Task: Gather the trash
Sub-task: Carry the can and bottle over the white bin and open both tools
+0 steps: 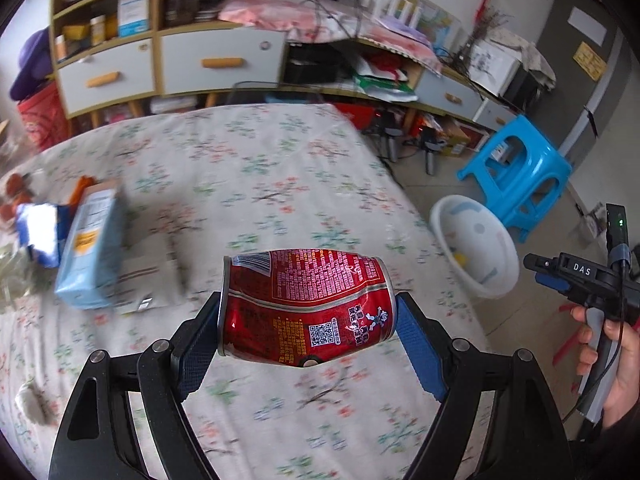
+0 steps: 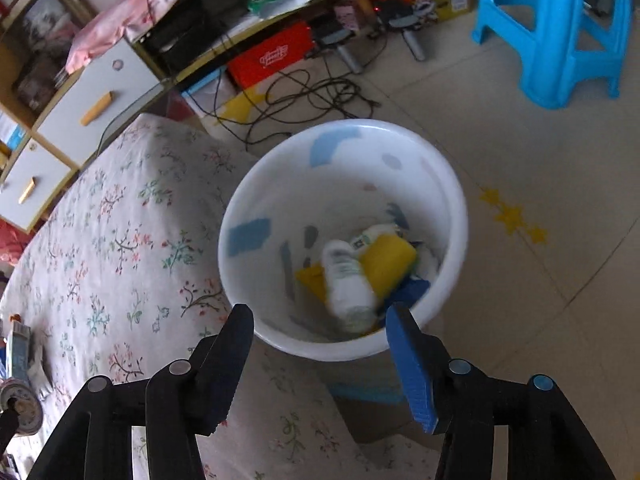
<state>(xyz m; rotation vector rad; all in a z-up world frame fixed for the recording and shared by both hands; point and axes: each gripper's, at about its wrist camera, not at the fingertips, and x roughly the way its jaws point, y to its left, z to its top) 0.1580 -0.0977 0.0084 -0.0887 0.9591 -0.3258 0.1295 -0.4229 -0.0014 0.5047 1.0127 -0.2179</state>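
Crosswise between the left gripper's (image 1: 308, 320) ribbed blue pads (image 1: 416, 344): a dented red can (image 1: 306, 306), thin glossy metal, gripped end to end above a floral cloth (image 1: 248, 176). Nearby on that cloth, a pale blue carton (image 1: 94, 248), soft-cornered and blurred. Right gripper (image 2: 320, 320) parted about halfway, nothing between its jaws, over a round white plastic bin (image 2: 456, 200) on the tile floor. Inside the bin, a white bottle (image 2: 346, 280) and a yellow wrapper (image 2: 388, 264).
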